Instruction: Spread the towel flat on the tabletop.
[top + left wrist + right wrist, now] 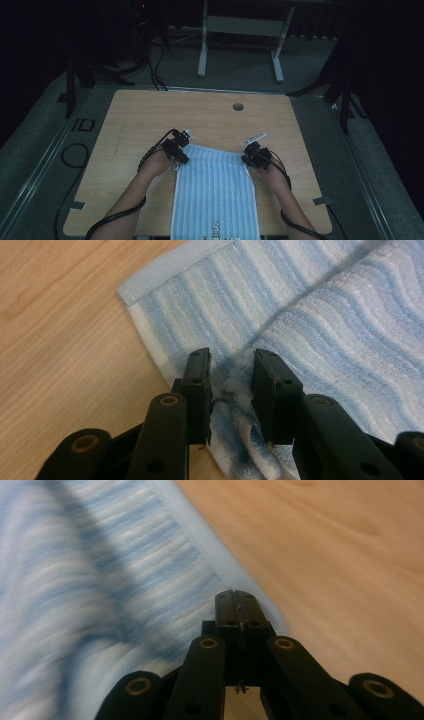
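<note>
A light blue striped towel (215, 192) lies flat on the wooden table (150, 115), reaching from the front edge to the middle. My left gripper (178, 150) is at its far left corner. In the left gripper view its jaws stand apart, with a puckered bit of towel (350, 325) bunched in the gap of the left gripper (231, 365). My right gripper (253, 156) is at the far right corner. In the right gripper view the right gripper (235, 596) has its jaws pressed together over the towel's hem (200, 540), with no cloth showing between them.
A round cable hole (238, 106) sits near the table's far edge. A small figure (216, 231) is printed near the towel's front edge. Bare wood lies left, right and beyond the towel. A white table frame (240, 35) stands on the floor behind.
</note>
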`<action>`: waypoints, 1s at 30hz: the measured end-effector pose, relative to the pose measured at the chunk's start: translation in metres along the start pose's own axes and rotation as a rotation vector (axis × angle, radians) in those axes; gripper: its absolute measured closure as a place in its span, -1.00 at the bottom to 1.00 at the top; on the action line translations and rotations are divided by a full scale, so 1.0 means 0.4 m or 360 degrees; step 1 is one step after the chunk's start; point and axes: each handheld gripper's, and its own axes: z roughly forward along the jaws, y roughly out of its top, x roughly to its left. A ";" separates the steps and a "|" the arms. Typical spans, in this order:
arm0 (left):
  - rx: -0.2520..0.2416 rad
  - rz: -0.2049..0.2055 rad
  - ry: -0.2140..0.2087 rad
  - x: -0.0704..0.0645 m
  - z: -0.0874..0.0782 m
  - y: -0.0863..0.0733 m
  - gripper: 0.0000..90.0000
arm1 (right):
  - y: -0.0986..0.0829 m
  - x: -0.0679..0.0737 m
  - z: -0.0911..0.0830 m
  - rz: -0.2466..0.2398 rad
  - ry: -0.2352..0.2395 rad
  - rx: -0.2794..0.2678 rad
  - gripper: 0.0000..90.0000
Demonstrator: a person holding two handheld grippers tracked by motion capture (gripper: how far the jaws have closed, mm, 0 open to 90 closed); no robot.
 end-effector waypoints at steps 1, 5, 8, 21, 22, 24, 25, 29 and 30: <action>-0.0002 -0.0013 -0.0003 0.002 0.003 0.005 0.52 | 0.004 -0.007 0.002 0.0005 -0.0010 0.0007 1.00; 0.0005 -0.0012 0.0022 0.001 0.008 0.029 0.52 | 0.020 -0.049 0.015 0.0071 -0.0013 0.0019 1.00; -0.0006 -0.0022 0.0026 -0.001 0.013 0.044 0.52 | 0.034 -0.086 0.024 0.0156 0.0003 0.0033 1.00; -0.0090 -0.0041 0.0019 -0.026 -0.067 0.003 0.16 | 0.020 -0.123 -0.059 0.0257 -0.0025 -0.0099 0.80; -0.0091 -0.0046 0.0028 -0.027 -0.076 -0.005 0.09 | 0.008 -0.106 -0.087 0.0234 -0.0001 -0.0145 0.76; -0.0114 -0.0075 -0.0003 -0.030 -0.092 -0.029 0.01 | -0.014 -0.082 -0.122 0.0219 0.0028 -0.0201 0.67; -0.0109 -0.0081 -0.0010 -0.032 -0.097 -0.039 -0.08 | -0.027 -0.066 -0.140 0.0205 0.0048 -0.0210 0.64; -0.0142 -0.0124 -0.0055 -0.041 -0.095 -0.075 -0.09 | -0.079 -0.012 -0.179 0.0161 0.0106 -0.0233 0.46; -0.0139 -0.0120 -0.0074 -0.043 -0.090 -0.081 -0.09 | -0.091 -0.002 -0.181 0.0154 0.0112 -0.0236 0.40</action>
